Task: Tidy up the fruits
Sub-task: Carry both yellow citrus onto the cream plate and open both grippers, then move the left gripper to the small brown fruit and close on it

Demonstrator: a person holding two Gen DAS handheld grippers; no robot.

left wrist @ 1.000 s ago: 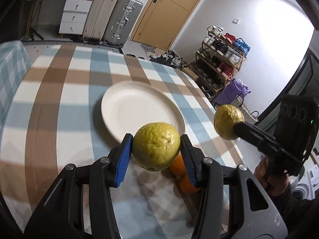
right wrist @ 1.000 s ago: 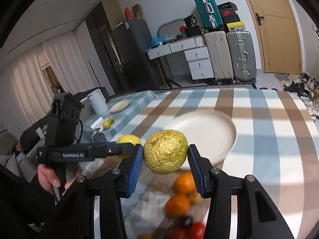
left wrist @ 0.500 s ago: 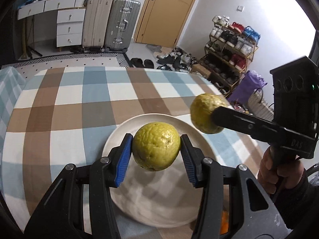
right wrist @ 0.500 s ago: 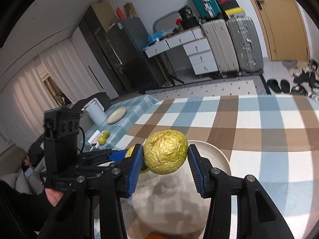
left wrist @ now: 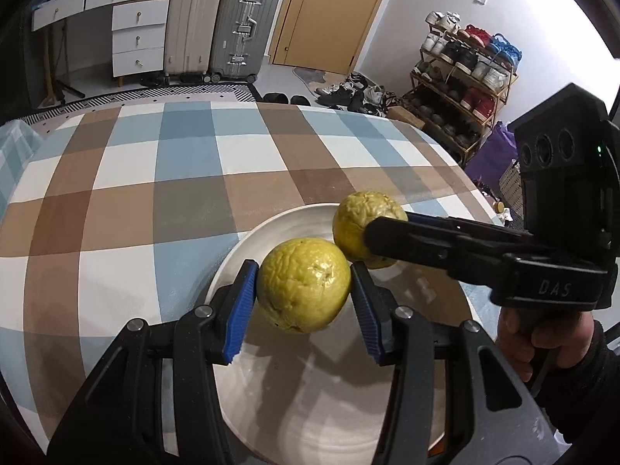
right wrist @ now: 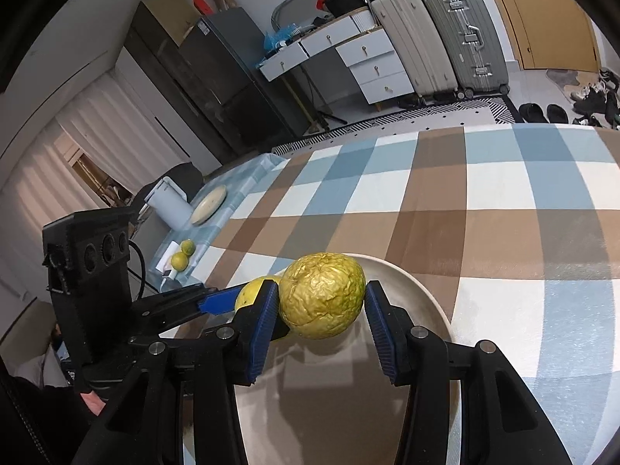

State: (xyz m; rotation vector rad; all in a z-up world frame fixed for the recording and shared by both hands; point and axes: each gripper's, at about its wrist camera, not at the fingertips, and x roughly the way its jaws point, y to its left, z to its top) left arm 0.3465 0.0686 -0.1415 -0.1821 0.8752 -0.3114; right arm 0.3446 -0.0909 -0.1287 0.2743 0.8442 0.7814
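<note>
My left gripper (left wrist: 304, 290) is shut on a wrinkled yellow-green fruit (left wrist: 304, 288) and holds it just above the white plate (left wrist: 341, 399). My right gripper (right wrist: 321, 304) is shut on a second wrinkled yellow fruit (right wrist: 322, 300), over the plate (right wrist: 407, 283) too. In the left wrist view the second fruit (left wrist: 358, 221) sits right beside the first, at the plate's far side, with the right gripper's black body (left wrist: 484, 248) coming in from the right. In the right wrist view the first fruit (right wrist: 252, 292) shows partly behind the left finger.
The plate lies on a table with a blue, brown and white checked cloth (left wrist: 162, 178). A side table at left holds two small green-yellow fruits (right wrist: 183, 254), a white container (right wrist: 170, 203) and a small plate (right wrist: 209, 203). Suitcases (left wrist: 217, 19) and a shoe rack (left wrist: 461, 77) stand beyond.
Both grippers have carried their fruits forward and down from above the other fruits to just over the plate. The two fruits have come close together. Both stay gripped.
</note>
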